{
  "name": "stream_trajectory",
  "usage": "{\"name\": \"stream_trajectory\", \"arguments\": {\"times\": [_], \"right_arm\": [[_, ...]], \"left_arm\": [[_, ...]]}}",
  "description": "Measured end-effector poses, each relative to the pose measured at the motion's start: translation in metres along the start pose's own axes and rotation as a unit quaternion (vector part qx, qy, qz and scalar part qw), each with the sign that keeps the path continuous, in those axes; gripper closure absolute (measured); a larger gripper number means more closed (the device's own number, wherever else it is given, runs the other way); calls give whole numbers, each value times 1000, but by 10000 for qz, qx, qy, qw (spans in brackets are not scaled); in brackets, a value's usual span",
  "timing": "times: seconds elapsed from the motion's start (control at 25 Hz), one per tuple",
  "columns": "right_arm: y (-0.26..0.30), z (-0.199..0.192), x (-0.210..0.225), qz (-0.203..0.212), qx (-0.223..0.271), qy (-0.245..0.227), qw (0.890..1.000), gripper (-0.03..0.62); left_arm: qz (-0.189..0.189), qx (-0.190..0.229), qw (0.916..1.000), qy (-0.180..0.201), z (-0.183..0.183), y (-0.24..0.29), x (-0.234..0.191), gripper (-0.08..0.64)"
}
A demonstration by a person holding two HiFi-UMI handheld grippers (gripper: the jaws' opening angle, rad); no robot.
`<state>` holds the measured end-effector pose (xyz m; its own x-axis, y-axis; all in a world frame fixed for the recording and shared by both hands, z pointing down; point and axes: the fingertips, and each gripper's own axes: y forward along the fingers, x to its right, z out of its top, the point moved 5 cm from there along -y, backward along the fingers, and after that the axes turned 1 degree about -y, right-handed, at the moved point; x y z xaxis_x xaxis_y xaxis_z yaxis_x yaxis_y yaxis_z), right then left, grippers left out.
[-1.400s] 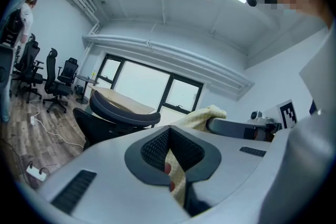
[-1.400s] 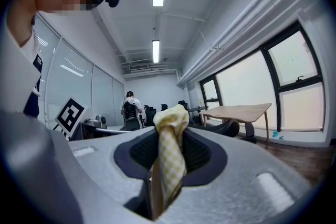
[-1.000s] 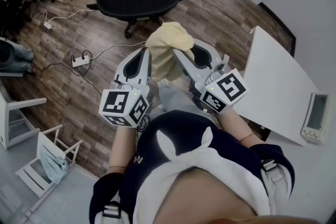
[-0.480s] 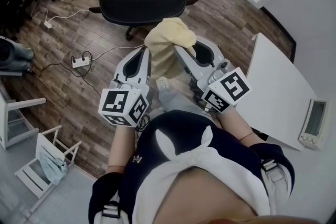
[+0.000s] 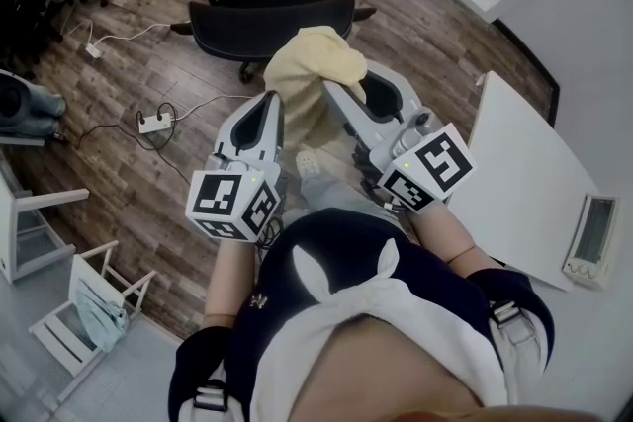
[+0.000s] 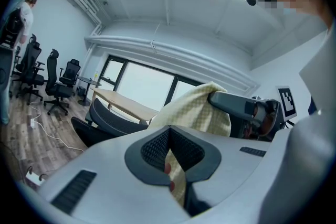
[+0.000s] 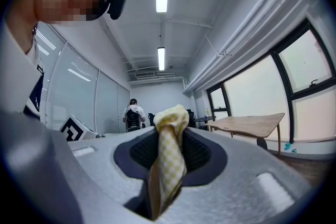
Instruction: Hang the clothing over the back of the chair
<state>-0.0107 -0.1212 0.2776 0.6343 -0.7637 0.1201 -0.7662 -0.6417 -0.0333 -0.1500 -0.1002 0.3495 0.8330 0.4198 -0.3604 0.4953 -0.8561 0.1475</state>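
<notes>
Head view, upper centre: the left hand-held gripper [image 5: 269, 104] and the right hand-held gripper [image 5: 334, 96] stood side by side, with the yellow checked clothing [image 5: 309, 72] bunched between them.

Left hand-held gripper: clamped on the clothing. In the left gripper view the dark pads met at the top, and fabric was pinched in the gap beneath.

Right hand-held gripper: also clamped on the clothing. The right gripper view showed a folded ridge of the checked fabric rising out between the pads and a strip hanging below them.

The clothing was held off the floor and trailed down from both sets of jaws toward the person's legs. Its upper edge lay just below the backrest of the black chair [image 5: 272, 15] at the top of the frame. Whether fabric and backrest touched could not be determined.

Surroundings: the wooden floor [image 5: 129, 173] carried a white power strip [image 5: 151, 121] with trailing cable at left. A white counter [image 5: 514, 173] occupied the right side, with a small grey device [image 5: 593, 230] just beside it at the right edge.
</notes>
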Motion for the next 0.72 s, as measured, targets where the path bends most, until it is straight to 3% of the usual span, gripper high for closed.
{"name": "stream_trajectory", "arguments": {"times": [0.72], "right_arm": [[40, 50, 34, 67, 423, -433, 9981, 488]], "left_arm": [[188, 117, 9997, 124, 23, 18, -8, 554]]}}
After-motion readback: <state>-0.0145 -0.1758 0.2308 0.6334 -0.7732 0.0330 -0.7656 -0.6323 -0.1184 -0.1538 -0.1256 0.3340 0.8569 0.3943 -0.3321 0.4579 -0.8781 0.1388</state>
